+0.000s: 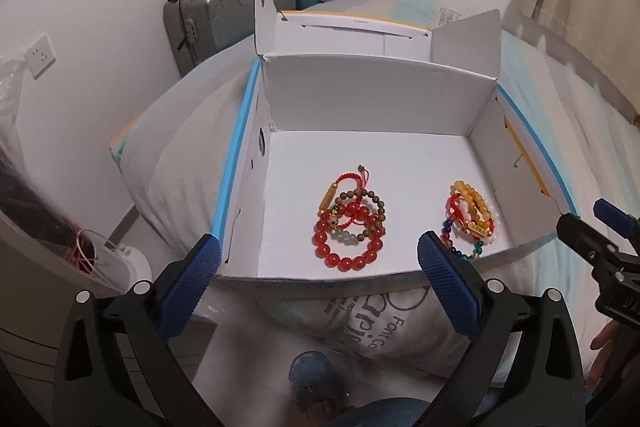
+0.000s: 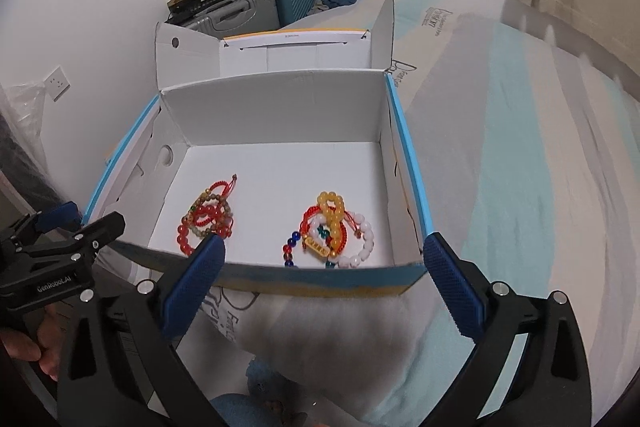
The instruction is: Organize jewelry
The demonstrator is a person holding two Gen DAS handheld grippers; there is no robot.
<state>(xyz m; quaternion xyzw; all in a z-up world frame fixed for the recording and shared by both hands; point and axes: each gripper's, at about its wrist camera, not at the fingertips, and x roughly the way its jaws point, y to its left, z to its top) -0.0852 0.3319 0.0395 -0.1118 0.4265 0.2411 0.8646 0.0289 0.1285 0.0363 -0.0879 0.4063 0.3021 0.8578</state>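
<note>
Centrally, two heaps of beaded bracelets on the floor of the open white cardboard box: red-and-brown heap mid-frame, yellow-white-blue heap lower centre. Left gripper and right gripper spread wide, empty, short of the near wall. Best kept clear of the rim; heaps apart, untangled.

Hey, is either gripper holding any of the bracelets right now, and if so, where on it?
Nothing is held. The left gripper and right gripper are both open and empty; both bracelet piles lie in the box.
</note>
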